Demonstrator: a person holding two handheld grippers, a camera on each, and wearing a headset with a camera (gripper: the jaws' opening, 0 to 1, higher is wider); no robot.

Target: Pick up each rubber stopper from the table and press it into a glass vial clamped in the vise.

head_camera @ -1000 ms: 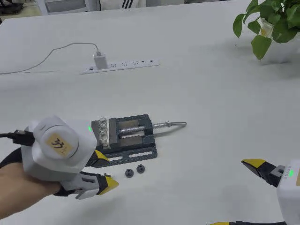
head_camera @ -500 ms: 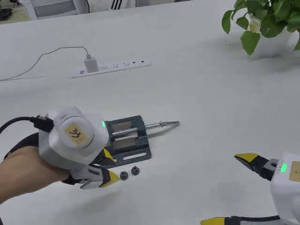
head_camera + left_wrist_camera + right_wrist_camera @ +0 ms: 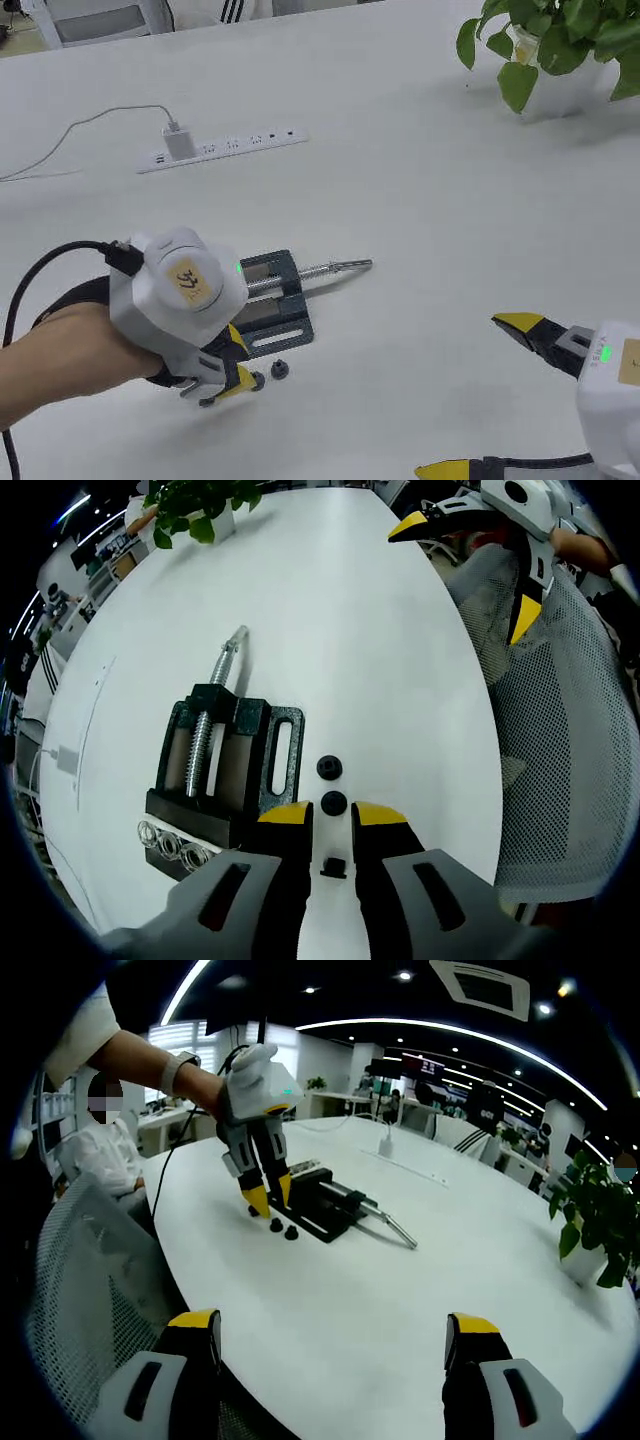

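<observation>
Three small black rubber stoppers (image 3: 333, 803) lie in a short row on the white bench (image 3: 420, 200). They are just beside the long side of the dark metal vise (image 3: 225, 770), between it and the bench's near edge. A row of clear glass vials (image 3: 172, 842) is clamped at one end of the vise, with open mouths showing and no stopper seen in any.

The left gripper (image 3: 332, 825) is down at the bench surface. Its yellow-tipped jaws are drawn narrow around the nearest stopper (image 3: 333, 865), which sits on the bench between them. I can't tell if the fingers actually touch it or only bracket it. Judged step: the first pick, nothing inserted yet.

The gripper comes in along the row from its end, so the other two stoppers are ahead of the tips and out of the pinch. The vise probably fixes the vials so that one gripper alone can press a stopper in.

The right gripper (image 3: 483, 395) is well apart, by the bench's near right edge, with its jaws spread wide and holding nothing. It looks parked, waiting.

A white power strip with a plugged charger (image 3: 220, 148) lies toward the far left edge. A green potted plant (image 3: 560, 40) is at the far right corner. Both are well away from the work.
</observation>
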